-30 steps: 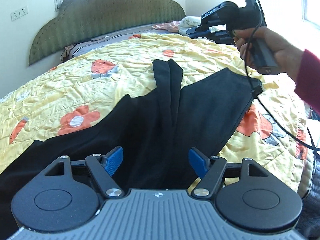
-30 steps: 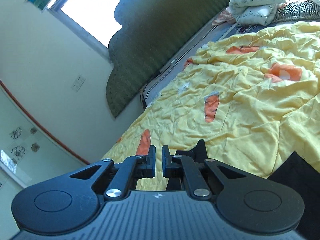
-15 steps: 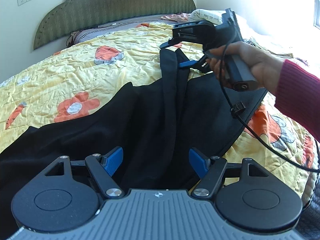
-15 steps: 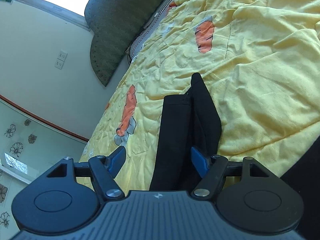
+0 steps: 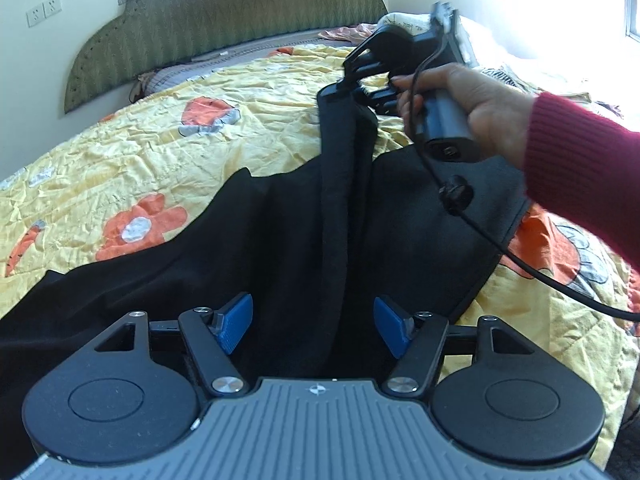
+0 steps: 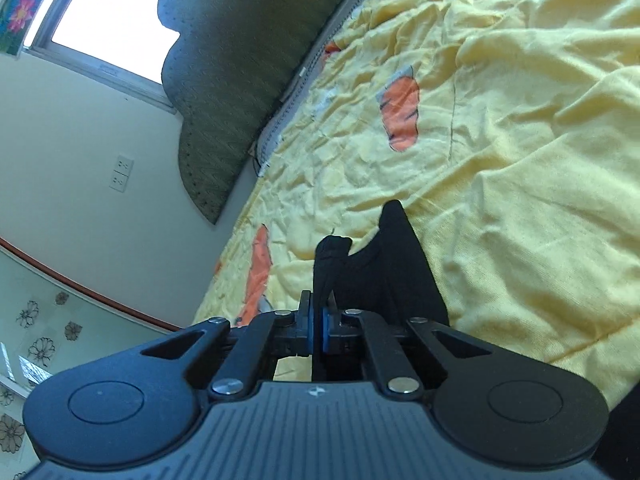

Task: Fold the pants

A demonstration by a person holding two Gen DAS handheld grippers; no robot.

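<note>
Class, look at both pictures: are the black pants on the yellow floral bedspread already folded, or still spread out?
Still spread out: the black pants lie wide over the yellow floral bedspread, only their narrow end pinched in the right gripper.

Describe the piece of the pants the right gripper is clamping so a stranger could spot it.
Start at the yellow flowered quilt below the green headboard. The black pants lie across it. The right gripper pinches their narrow folded strip, the only part lifted towards the headboard.

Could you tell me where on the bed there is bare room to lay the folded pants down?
Bare quilt lies between the headboard and the black pants. The far corner by the pillows is crowded.
</note>
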